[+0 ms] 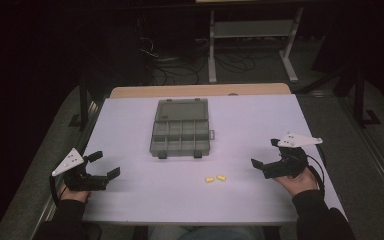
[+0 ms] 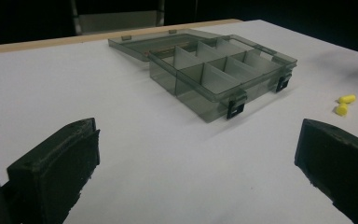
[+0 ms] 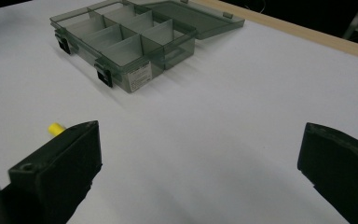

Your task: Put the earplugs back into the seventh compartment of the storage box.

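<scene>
Both grippers sit at the near edge in the high view, the left gripper at the near left and the right gripper at the near right, each held in a hand, jaws spread wide with nothing between them. Between the two, on the bare white table, lie two small yellow earplugs, stubby and rounded, just beside each other, nearer the right gripper. Beyond them sits one smoky translucent organizer box, lid flung open flat toward the far side, with nothing in the way. Over to the left gripper view: two black blocky jaws rise well apart, the box ahead with its thin dividers and two dark latches, both earplugs off to the right. Now the right gripper view: jaws parted again, box far left with a small label on its side, one yellow earplug peeking from behind the left jaw.
</scene>
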`<state>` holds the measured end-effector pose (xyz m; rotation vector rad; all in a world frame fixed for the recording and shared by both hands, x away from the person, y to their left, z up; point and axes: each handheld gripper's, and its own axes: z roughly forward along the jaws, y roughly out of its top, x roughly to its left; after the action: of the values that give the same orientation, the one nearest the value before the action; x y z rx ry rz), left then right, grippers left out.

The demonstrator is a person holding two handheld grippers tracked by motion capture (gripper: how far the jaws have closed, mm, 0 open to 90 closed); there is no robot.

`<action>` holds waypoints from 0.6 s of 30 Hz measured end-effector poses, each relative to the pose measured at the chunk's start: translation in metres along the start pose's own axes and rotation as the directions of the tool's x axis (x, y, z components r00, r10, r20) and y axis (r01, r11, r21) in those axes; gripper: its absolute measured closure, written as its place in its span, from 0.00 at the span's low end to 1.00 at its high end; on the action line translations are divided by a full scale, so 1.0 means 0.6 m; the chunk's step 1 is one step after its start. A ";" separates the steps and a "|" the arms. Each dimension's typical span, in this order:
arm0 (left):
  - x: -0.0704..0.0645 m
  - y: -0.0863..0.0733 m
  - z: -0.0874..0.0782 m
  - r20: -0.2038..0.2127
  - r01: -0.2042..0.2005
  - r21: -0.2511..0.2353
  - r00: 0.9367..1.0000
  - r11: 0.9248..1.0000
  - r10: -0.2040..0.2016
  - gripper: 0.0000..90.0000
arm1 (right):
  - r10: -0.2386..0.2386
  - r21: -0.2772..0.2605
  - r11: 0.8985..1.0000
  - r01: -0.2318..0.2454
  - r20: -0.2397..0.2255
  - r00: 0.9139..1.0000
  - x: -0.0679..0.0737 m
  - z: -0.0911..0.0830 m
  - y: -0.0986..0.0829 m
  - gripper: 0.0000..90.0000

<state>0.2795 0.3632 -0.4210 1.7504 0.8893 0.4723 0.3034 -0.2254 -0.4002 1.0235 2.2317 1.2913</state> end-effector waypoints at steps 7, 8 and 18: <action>-0.001 0.000 0.000 0.005 -0.002 0.000 1.000 1.000 0.002 0.00 | 0.002 -0.001 1.000 -0.002 -0.014 1.000 0.001 -0.001 0.000 0.00; -0.001 0.000 0.000 0.007 -0.003 0.000 1.000 1.000 0.003 0.00 | 0.001 -0.001 1.000 -0.001 -0.015 1.000 0.002 -0.001 0.000 0.00; -0.004 0.001 0.001 0.003 -0.028 0.013 1.000 1.000 0.028 0.00 | 0.008 0.011 1.000 -0.008 -0.023 1.000 0.008 -0.007 0.005 0.00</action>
<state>0.2785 0.3612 -0.4202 1.7768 0.8692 0.4833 0.2988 -0.2231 -0.3952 1.0277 2.2567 1.3017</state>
